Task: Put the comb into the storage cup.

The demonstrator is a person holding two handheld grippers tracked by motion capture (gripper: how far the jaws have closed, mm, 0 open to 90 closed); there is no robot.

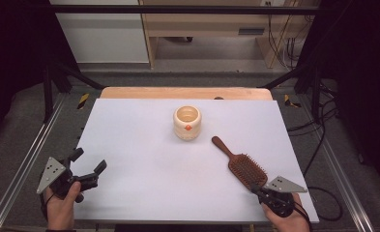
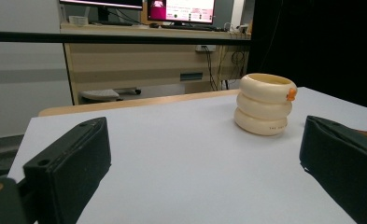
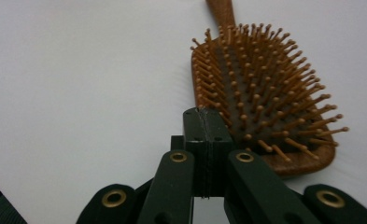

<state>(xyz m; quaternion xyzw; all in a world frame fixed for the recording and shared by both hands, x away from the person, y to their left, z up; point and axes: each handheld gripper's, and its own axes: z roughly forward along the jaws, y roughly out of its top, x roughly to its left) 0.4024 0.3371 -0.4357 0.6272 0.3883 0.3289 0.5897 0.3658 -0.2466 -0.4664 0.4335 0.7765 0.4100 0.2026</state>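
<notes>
Right gripper point(image 1: 256, 187), held in the person's right hand point(image 1: 286, 220) at the near right corner of the table point(image 1: 144, 164): its two black jaws are pressed flat together with nothing between them, as the right gripper view point(image 3: 203, 123) shows. The closed tips lie just beside the near end of the hairbrush's head, at its left edge in that view; whether they touch the brush cannot be told. A grey three-cornered plate sits on top of this gripper.

Hairbrush point(image 1: 241, 164): a brown wooden paddle brush lying bristles-up on the white table surface, its handle pointing away from the person and toward the table's middle, its broad head nearest the right gripper. In the right gripper view the bristles point(image 3: 260, 88) stand upright with rounded tips.

Left gripper point(image 1: 88, 162), held in the left hand point(image 1: 62, 205) at the near left edge of the table: jaws spread wide apart and holding nothing, seen at either side of the left gripper view point(image 2: 204, 163). It is well apart from the brush.

Cream container point(image 1: 187, 122): a ribbed, ring-stacked pot with an open top and a small orange mark on its side, upright near the table's centre, beyond the brush handle and apart from it. The left gripper view point(image 2: 264, 103) faces it.
</notes>
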